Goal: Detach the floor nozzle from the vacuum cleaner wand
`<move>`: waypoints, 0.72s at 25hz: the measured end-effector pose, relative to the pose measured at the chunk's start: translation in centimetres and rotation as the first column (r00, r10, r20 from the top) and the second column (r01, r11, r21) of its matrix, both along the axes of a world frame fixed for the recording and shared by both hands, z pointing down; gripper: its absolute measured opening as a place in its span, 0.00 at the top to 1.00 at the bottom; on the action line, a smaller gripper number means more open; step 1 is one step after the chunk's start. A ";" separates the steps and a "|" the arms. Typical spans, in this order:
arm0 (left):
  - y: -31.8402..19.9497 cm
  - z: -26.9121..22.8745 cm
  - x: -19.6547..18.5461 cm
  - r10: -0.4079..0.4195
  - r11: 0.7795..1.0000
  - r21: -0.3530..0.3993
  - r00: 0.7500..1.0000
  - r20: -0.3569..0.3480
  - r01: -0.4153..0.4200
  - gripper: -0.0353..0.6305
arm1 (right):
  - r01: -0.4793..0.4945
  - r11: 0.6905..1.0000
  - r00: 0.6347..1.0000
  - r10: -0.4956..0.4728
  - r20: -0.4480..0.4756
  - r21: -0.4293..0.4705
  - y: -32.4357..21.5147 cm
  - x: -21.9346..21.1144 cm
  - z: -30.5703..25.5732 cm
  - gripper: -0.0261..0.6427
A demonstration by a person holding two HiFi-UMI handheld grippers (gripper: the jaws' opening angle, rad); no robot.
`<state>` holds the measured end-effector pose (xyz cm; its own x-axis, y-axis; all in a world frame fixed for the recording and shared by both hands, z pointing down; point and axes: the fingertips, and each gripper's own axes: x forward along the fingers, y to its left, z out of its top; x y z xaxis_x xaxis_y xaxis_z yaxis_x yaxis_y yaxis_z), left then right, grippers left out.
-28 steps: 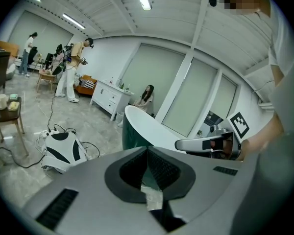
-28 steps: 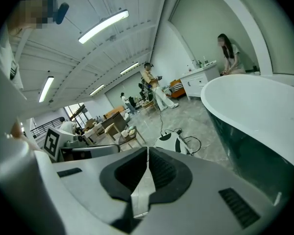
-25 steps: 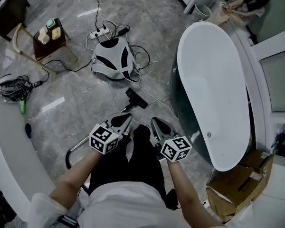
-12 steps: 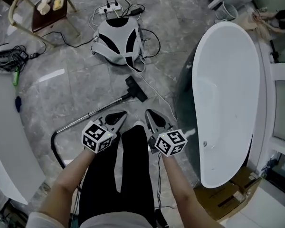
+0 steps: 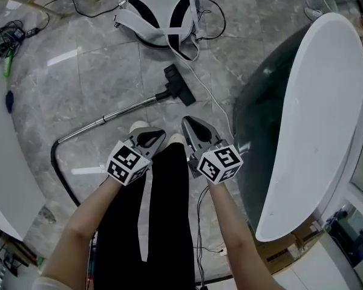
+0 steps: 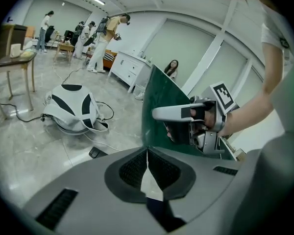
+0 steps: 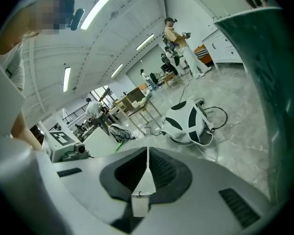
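Marble floor (image 5: 103, 71) w/ vac wand (image 5: 113, 116), nozzle (image 5: 179, 85), canister (image 5: 160, 8)

Head view: even, cool, rather dim light. Pale glare streaks on the floor (image 5: 63, 58) left of the bathtub (image 5: 317, 101); shadows soft. Gripper views: strong fisheye bowing, black corners. Ceiling strip lights (image 7: 102, 5), up-left of the bathtub, blown out; nearest foreground soft.

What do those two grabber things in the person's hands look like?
The left gripper and right gripper are each a pale grey pointed shell with black ribbed pads inside. Behind each sits a white cube with black square markers. The forearms are bare.
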<state>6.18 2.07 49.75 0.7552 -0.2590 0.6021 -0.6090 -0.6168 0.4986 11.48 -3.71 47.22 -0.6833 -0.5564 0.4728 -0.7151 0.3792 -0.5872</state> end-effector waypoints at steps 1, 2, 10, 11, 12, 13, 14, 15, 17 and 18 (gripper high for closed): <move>0.2 1.3 0.0 0.008 1.000 0.003 1.000 0.007 -0.008 0.93 | 0.011 1.000 1.000 -0.011 -0.021 -0.005 0.0 0.0 1.3 0.93; 0.2 2.5 -0.2 0.015 1.000 0.009 1.000 0.018 -0.015 0.93 | 0.022 1.000 0.999 -0.023 -0.045 -0.010 0.0 0.0 2.7 0.93; -0.7 13.2 -2.9 0.082 0.996 0.016 0.979 0.185 -0.087 0.93 | 0.163 0.986 0.966 -0.167 -0.197 -0.040 -0.8 -1.3 12.6 0.93; -1.0 14.6 -3.2 0.094 0.995 0.018 0.973 0.210 -0.099 0.92 | 0.179 0.983 0.962 -0.186 -0.201 -0.050 -1.0 -1.5 13.8 0.93; -1.3 16.1 -3.5 0.106 0.993 0.018 0.966 0.237 -0.114 0.92 | 0.199 0.978 0.957 -0.209 -0.202 -0.067 -1.1 -1.7 15.0 0.93; -1.6 17.5 -3.7 0.120 0.992 0.015 0.957 0.263 -0.129 0.92 | 0.221 0.971 0.950 -0.235 -0.203 -0.089 -1.1 -1.9 16.4 0.93; -1.7 18.9 -3.8 0.136 0.990 0.006 0.949 0.283 -0.143 0.91 | 0.242 0.964 0.943 -0.261 -0.207 -0.113 -1.1 -2.1 17.8 0.93; -1.7 20.1 -3.8 0.150 0.988 -0.009 0.943 0.297 -0.155 0.89 | 0.261 0.956 0.934 -0.286 -0.216 -0.134 -1.0 -2.1 19.1 0.93; -1.5 22.5 -3.7 0.182 0.983 -0.045 0.930 0.318 -0.177 0.84 | 0.299 0.941 0.912 -0.331 -0.244 -0.159 -1.0 -2.3 21.4 0.93; -1.4 23.8 -3.8 0.202 0.979 -0.063 0.921 0.333 -0.192 0.80 | 0.320 0.933 0.898 -0.354 -0.262 -0.163 -1.1 -2.3 22.4 0.93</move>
<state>2.42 0.68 73.53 0.5413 -0.1047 0.8343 -0.6112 -0.7304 0.3049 9.14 -4.78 69.63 -0.6491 -0.2480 0.7192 -0.6979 0.5703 -0.4332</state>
